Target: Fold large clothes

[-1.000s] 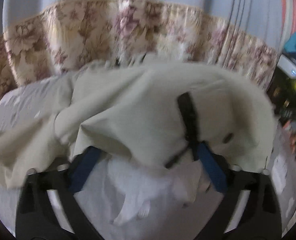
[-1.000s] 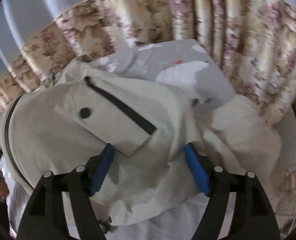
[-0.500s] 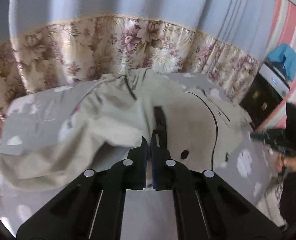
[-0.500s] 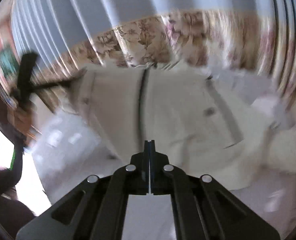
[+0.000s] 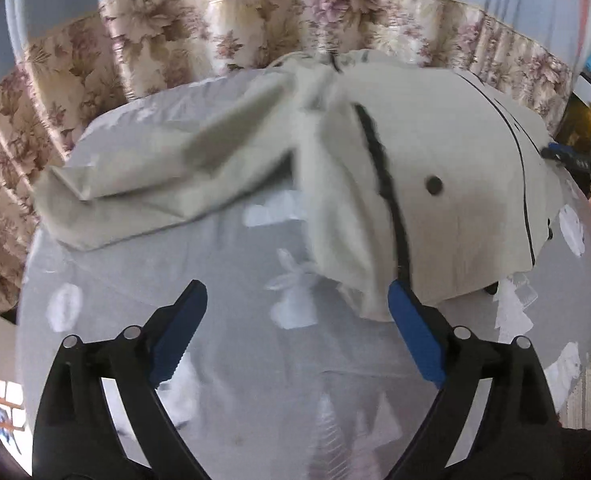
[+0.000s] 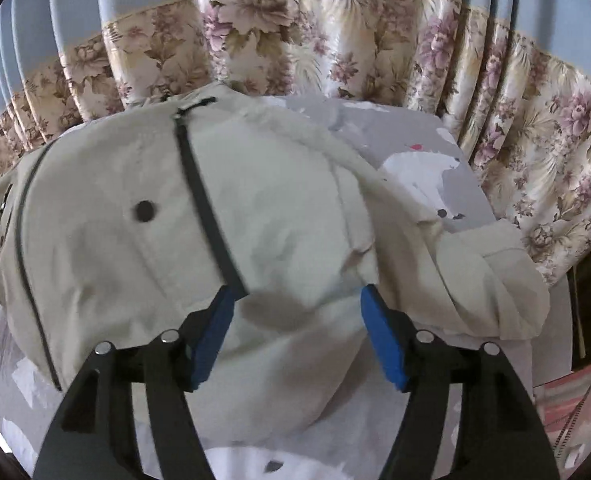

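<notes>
I have just spread both tools, left tool (image 5: 297, 334) and right tool (image 6: 295, 330), pinching nothing, so the jacket (image 5: 447, 184) lies ahead on the bed (image 5: 231, 264) for refolding.

We see a cream jacket (image 6: 279, 216) of matt woven cloth, trimmed with dark zipper tape and a dull black snap. Under it the grey bedsheet (image 5: 287, 360) looks like soft, smooth printed cotton. Behind, the floral curtain (image 6: 375, 52) has a satin sheen. Our gripper fingers (image 5: 179, 332) are matt black plastic with ridged blue pads and shiny metal pins.
</notes>
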`<state>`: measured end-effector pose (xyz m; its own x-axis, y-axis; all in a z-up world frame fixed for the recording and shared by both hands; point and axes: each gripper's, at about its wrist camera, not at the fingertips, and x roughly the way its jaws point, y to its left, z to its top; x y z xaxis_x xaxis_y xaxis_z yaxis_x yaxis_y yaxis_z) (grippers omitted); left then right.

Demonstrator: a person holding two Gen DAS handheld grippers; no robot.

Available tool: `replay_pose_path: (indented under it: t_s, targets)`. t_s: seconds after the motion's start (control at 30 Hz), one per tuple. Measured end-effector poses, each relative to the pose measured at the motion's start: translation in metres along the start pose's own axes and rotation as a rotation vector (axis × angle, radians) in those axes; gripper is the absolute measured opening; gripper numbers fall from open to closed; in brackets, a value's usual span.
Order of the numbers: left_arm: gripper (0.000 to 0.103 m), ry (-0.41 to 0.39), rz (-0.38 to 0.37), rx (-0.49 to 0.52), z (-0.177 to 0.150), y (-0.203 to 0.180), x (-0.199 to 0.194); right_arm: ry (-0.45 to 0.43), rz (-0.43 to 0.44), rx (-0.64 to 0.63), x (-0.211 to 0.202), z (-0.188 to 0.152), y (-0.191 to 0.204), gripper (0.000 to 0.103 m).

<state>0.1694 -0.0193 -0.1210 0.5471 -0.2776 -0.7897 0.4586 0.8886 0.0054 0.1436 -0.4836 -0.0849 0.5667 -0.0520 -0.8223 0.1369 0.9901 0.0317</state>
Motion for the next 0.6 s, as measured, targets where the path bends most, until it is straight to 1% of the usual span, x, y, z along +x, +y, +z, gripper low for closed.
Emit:
replay_pose_path:
  t_s: [0.03, 0.1, 0.17, 0.2, 0.23, 0.27, 0.3, 0.33, 0.37, 0.4, 0.43, 0.47, 0.5, 0.6]
  targets:
    - [0.091, -0.02, -0.005, 0.018, -0.001, -0.01, 0.006, 0.006, -0.007, 0.003, 0.006, 0.001, -0.002, 0.075]
    - [0.092, -0.069, 0.002, 0.063, 0.006, -0.03, 0.017, 0.009, 0.001, 0.013, 0.018, 0.002, -0.007, 0.076]
    - [0.092, -0.086, 0.013, 0.076, 0.013, -0.04, 0.023, 0.01, 0.03, 0.029, 0.024, 0.003, -0.011, 0.076]
    - [0.091, -0.093, -0.002, 0.074, 0.021, -0.044, 0.027, -0.004, 0.032, 0.047, 0.027, 0.002, -0.013, 0.076]
    - [0.086, -0.095, -0.023, 0.071, 0.024, -0.047, 0.03, -0.007, 0.06, 0.053, 0.03, 0.001, -0.014, 0.075]
    - [0.076, -0.094, -0.049, 0.068, 0.028, -0.048, 0.032, 0.003, 0.109, 0.064, 0.036, 0.001, -0.015, 0.069]
    - [0.045, -0.078, -0.079, 0.065, 0.035, -0.05, 0.037, 0.009, 0.133, 0.071, 0.038, -0.002, -0.013, 0.06]
    - [0.022, -0.06, -0.078, 0.061, 0.04, -0.052, 0.043, 0.012, 0.17, 0.072, 0.04, -0.004, -0.009, 0.036]
    - [0.019, -0.044, -0.074, 0.054, 0.043, -0.052, 0.044, 0.018, 0.199, 0.065, 0.04, -0.005, -0.004, 0.017]
    - [0.012, -0.031, -0.083, 0.048, 0.045, -0.052, 0.044, 0.02, 0.199, 0.054, 0.037, -0.005, 0.002, 0.016]
    - [0.008, -0.034, -0.095, 0.046, 0.046, -0.05, 0.036, 0.013, 0.171, 0.012, 0.029, -0.006, 0.013, 0.014]
    - [0.008, -0.04, -0.1, 0.052, 0.046, -0.051, 0.028, 0.011, 0.177, -0.01, 0.022, -0.008, 0.021, 0.012]
    - [0.007, -0.046, -0.108, 0.059, 0.046, -0.05, 0.018, 0.008, 0.2, -0.012, 0.013, -0.009, 0.027, 0.012]
    - [0.007, -0.051, -0.177, 0.029, 0.047, -0.036, -0.029, -0.065, 0.341, 0.015, -0.042, -0.014, 0.042, 0.01]
